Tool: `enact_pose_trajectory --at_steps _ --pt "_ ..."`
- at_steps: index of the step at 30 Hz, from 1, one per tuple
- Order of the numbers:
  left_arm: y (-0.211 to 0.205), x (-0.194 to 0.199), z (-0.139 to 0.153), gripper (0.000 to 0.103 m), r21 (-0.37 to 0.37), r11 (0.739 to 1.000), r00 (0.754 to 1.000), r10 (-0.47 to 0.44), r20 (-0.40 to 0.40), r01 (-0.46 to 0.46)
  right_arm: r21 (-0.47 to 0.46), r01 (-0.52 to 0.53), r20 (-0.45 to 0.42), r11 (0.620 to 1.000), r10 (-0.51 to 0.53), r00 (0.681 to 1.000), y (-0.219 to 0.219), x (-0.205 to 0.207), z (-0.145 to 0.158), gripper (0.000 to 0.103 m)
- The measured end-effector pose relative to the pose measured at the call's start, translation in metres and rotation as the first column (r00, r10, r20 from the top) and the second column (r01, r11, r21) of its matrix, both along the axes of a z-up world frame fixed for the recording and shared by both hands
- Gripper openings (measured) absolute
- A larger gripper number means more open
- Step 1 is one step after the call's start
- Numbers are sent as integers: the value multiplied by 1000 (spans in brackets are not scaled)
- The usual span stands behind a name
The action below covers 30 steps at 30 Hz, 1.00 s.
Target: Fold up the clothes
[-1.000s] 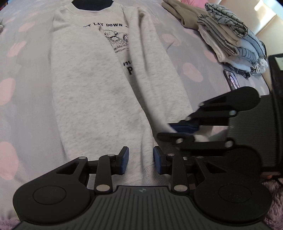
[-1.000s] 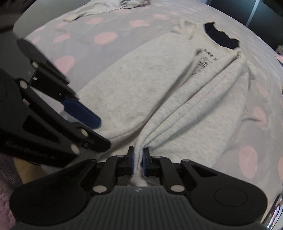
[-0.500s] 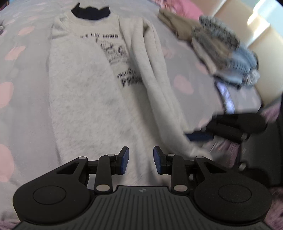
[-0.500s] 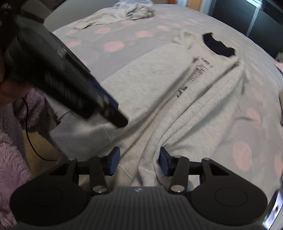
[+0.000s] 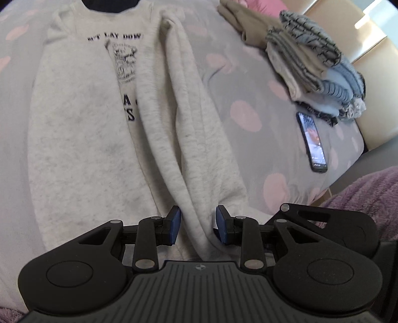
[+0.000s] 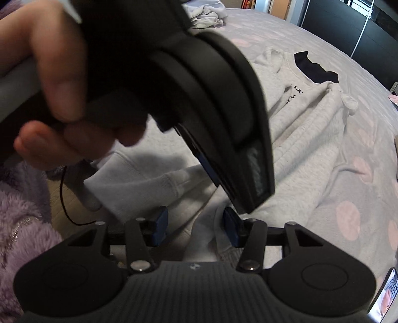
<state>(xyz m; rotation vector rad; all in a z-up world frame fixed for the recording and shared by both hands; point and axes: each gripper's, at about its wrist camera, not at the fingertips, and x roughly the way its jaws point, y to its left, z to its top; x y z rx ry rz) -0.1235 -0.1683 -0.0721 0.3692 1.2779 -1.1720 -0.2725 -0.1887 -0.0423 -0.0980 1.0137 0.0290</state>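
Note:
A light grey sweatshirt (image 5: 82, 139) with a black print lies flat on the dotted bedspread (image 5: 248, 119), collar at the far end. Its right side and sleeve (image 5: 189, 139) are folded inward in long ridges. My left gripper (image 5: 198, 224) is open, its blue pads on either side of the folded sleeve's near end. My right gripper (image 6: 196, 228) is open too, over the cuff and hem (image 6: 139, 188) at the bed's edge. A hand (image 6: 62, 99) holds the left gripper's black body (image 6: 211, 99) right across the right wrist view, hiding much of the sweatshirt (image 6: 311, 149).
A stack of folded clothes (image 5: 316, 67) and a beige garment (image 5: 243, 20) sit at the far right. A phone (image 5: 314, 141) lies near the bed's right edge. A crumpled garment (image 6: 206, 15) lies at the far side. A purple fuzzy sleeve (image 6: 24, 223) is at the left.
My right gripper opened and let go of the bunched sleeve cloth. My left gripper moved right, from the shirt's body to the folded sleeve, crossing close in front of the right one.

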Motion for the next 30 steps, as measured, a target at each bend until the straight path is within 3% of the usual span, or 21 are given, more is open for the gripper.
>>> enact_pose_trajectory --at_steps 3,4,8,11,18,25,27,29,30 --pt "-2 -1 -3 26 13 1000 1000 -8 14 8 4 -6 10 1000 6 1000 2 -4 3 53" --pt "-2 -1 -4 17 17 1000 1000 -10 19 10 1 -9 10 1000 9 1000 2 -6 5 53" --pt "-4 -2 -7 9 38 999 999 -16 49 14 -10 -22 14 1000 22 1000 0 -21 22 48" --pt "-2 4 -8 9 52 999 998 13 59 -16 -19 0 -3 1000 0 1000 -10 -34 33 48" --pt "0 0 -7 10 43 999 997 11 71 -14 -40 29 -123 999 -34 992 -33 -43 17 47" --pt "-1 1 -8 10 50 999 997 14 78 -18 -206 -92 -171 974 57 984 -25 -56 -1 51" --pt "-1 0 -10 10 54 998 997 16 82 -20 -211 -103 -153 972 71 986 -28 -53 -6 51" --pt "-2 0 -11 10 58 998 996 17 86 -22 -212 -120 -126 970 95 987 -28 -52 -7 44" --pt "-2 0 -11 10 56 998 996 20 82 -24 -221 -124 -111 967 101 989 -27 -49 -9 35"
